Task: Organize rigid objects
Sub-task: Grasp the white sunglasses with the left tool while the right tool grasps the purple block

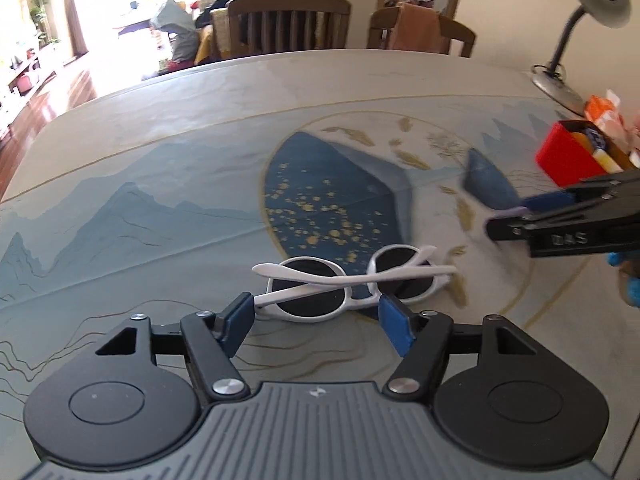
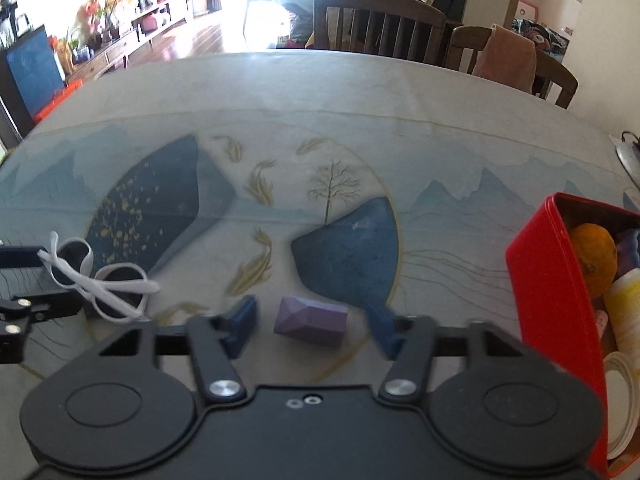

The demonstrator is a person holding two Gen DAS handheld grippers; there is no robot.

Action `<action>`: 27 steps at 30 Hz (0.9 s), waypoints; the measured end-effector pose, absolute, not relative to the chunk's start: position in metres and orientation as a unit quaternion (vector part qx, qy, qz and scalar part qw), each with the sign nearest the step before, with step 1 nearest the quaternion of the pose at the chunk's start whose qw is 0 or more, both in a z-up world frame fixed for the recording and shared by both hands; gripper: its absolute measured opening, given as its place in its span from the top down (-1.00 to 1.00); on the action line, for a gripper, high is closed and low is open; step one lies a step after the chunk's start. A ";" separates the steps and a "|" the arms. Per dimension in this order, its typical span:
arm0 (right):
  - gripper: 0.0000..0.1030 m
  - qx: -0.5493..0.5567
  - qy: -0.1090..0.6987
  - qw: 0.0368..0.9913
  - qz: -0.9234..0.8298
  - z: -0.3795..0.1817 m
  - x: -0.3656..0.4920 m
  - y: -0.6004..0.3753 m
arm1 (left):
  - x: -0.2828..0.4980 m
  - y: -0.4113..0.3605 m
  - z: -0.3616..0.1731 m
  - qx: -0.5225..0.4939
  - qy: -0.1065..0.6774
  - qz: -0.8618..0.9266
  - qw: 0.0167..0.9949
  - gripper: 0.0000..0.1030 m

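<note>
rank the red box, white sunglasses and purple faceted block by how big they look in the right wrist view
1. Red rectangular box: largest, though it sits near the lens at the frame edge and is cut off.
2. White plastic sunglasses.
3. Purple faceted block: smallest, between the open right claw fingers.

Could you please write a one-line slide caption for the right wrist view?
Open right gripper straddles a purple faceted block on the table, red box at right, white sunglasses at left.

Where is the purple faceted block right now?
In the right wrist view, the purple faceted block lies on the printed tablecloth between the open right gripper fingers, left of the red box and right of the white sunglasses.
</note>
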State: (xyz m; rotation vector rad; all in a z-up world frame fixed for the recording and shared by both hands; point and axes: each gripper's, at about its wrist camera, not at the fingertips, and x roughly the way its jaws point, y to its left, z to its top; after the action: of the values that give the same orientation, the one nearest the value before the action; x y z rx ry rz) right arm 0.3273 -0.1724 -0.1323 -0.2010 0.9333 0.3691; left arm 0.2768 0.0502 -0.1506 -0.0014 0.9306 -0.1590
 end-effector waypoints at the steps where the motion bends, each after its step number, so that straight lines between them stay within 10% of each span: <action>1: 0.18 -0.097 0.445 0.871 0.182 -0.132 0.326 -0.171 | 0.274 0.049 -0.149 0.000 0.448 -0.088 0.890 -0.33; 27: 0.33 -0.083 0.435 0.873 0.205 -0.117 0.295 -0.187 | 0.286 0.021 -0.158 0.069 0.427 -0.127 0.892 -0.33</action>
State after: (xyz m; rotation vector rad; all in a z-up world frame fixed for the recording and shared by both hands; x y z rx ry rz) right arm 0.2949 -0.1869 -0.1170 -0.1740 0.9089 0.4282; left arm 0.2860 0.0210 -0.1580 0.1437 0.8867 -0.2635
